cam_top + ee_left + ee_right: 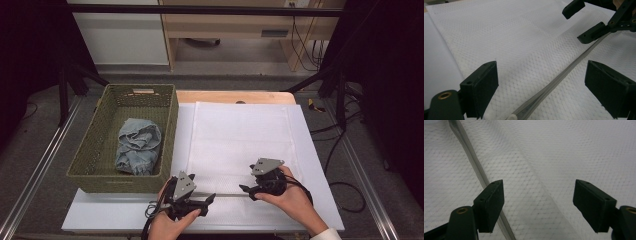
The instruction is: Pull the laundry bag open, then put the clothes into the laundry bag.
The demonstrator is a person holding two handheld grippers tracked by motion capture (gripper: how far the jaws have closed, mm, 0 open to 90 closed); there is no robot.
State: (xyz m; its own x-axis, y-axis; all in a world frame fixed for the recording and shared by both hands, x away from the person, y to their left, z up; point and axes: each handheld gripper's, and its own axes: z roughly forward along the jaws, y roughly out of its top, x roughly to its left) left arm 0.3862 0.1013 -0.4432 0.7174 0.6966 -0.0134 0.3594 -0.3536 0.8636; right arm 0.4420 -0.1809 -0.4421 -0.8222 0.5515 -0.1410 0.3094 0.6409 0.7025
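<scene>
A white mesh bag (240,135) lies flat on the white table cover, with a grey zipper (230,195) running along its near edge. My left gripper (212,198) sits at the zipper's left end, jaws open; in the left gripper view the zipper (564,75) passes between the wide-apart pads with nothing pressed. My right gripper (245,189) faces it from the right, also open, and appears farther off in the left gripper view (584,23). In the right gripper view its pads (490,205) stand apart over the mesh, the zipper (471,157) beside the left pad.
A green woven basket (90,150) stands at the left of the table and holds a crumpled blue denim garment (139,146). Black stand legs and cables flank the table, and a wooden desk stands behind it.
</scene>
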